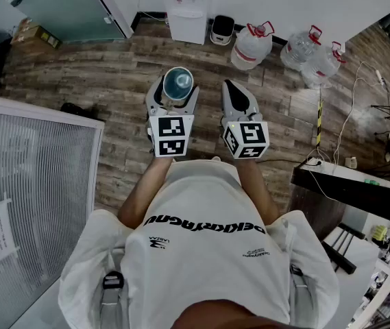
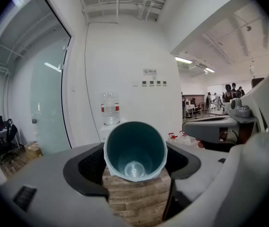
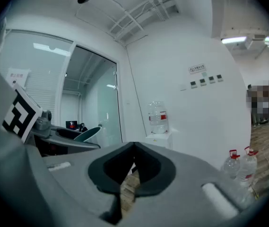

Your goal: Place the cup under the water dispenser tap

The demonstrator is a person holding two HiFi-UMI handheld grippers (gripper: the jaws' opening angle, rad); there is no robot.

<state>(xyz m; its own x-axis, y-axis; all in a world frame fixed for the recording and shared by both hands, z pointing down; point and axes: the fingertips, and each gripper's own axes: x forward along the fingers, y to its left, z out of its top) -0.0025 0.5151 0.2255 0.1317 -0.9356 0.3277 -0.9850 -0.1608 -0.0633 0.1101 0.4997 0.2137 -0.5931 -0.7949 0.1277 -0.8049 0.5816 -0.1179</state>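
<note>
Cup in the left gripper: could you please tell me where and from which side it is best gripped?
Grip the cup across its round wall, below the rim, coming in from the side with one pad on each flank, as the left gripper does now. The wall is smooth and no handle shows. A side grip also leaves the open mouth clear for filling.

Black print across the white shirt (image 1: 205, 266) and small wall sign (image 2: 149, 72), neither legible.

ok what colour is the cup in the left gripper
The cup is teal, paler at the rim; clearest in the left gripper view.
</note>
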